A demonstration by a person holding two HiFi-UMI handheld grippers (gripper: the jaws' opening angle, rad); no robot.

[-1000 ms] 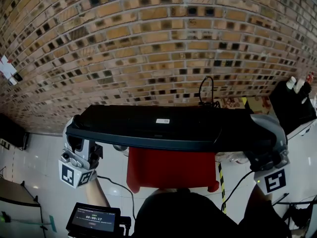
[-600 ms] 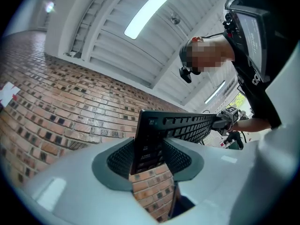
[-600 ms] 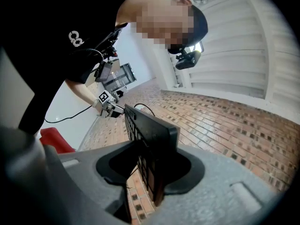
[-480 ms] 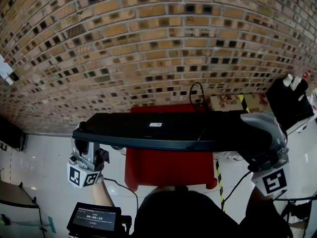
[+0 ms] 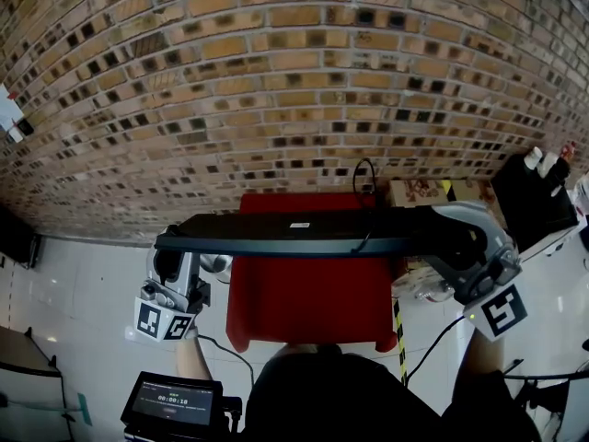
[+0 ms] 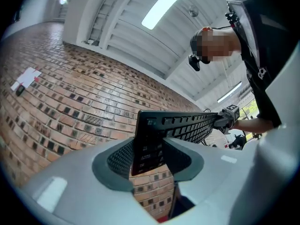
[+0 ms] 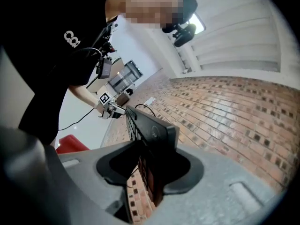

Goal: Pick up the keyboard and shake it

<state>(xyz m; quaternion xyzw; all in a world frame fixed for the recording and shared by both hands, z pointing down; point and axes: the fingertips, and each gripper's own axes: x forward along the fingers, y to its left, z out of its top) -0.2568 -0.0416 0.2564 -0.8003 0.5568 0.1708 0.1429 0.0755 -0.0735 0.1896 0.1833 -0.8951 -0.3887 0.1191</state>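
Note:
A long black keyboard [image 5: 304,236] hangs in the air in front of the brick wall, seen almost edge-on in the head view, above a red stool [image 5: 313,297]. My left gripper [image 5: 173,263] is shut on its left end, and the left gripper view shows that end [image 6: 149,142] clamped between the jaws with the keys running off to the right. My right gripper [image 5: 453,247] is shut on the right end, whose corner [image 7: 154,149] stands between the jaws in the right gripper view. A black cable [image 5: 366,178] loops up behind the keyboard.
A brick wall [image 5: 276,90] fills the background. A black box [image 5: 538,201] with white bottles on it stands at the right. A small screen [image 5: 172,401] sits at the lower left over the pale tiled floor [image 5: 83,284]. The person's dark clothing [image 5: 350,399] fills the bottom.
Both grippers have come down with the keyboard. It has tipped from showing its broad back to nearly edge-on, so more of the red stool shows below it.

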